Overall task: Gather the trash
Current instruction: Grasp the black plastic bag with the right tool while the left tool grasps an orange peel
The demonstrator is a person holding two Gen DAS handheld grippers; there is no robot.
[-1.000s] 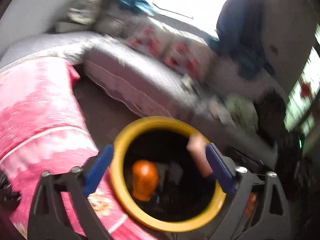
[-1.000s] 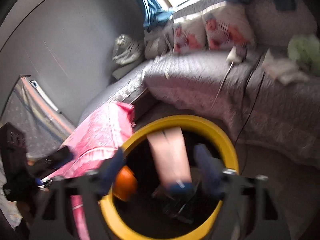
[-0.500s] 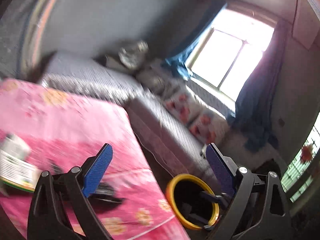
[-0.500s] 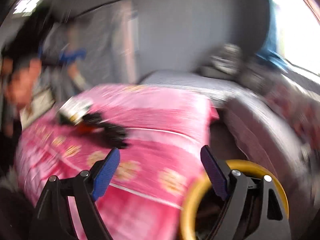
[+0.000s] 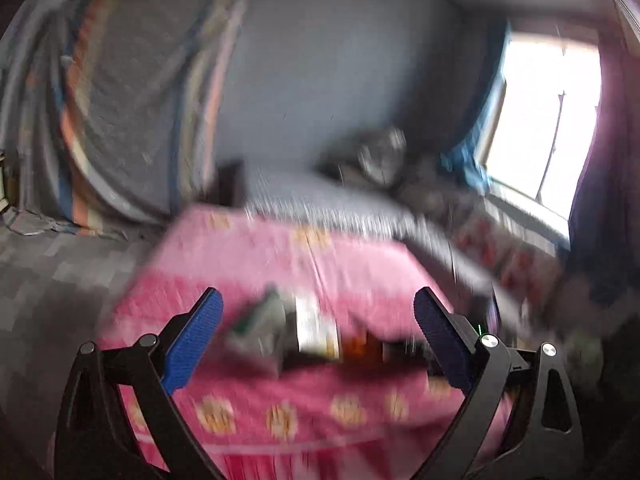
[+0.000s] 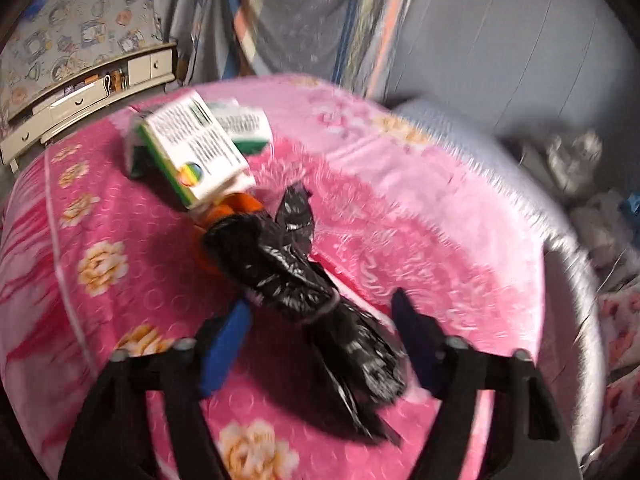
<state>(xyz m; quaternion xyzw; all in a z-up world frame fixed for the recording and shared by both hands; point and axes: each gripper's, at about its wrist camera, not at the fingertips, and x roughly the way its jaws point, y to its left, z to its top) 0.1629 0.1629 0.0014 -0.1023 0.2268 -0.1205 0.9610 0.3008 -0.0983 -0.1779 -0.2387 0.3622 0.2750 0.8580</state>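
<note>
On the pink floral table cover a crumpled black plastic bag lies lengthwise, its near end between the spread fingers of the right gripper. An orange object sits at the bag's far end, touching it. Behind that rests a white-and-green printed carton, with a second white-and-green carton just behind and right of it. A cream drawer cabinet stands beyond the table at far left. In the left wrist view, the blurred litter lies between the open fingers of the left gripper; a bright window is at far right.
</note>
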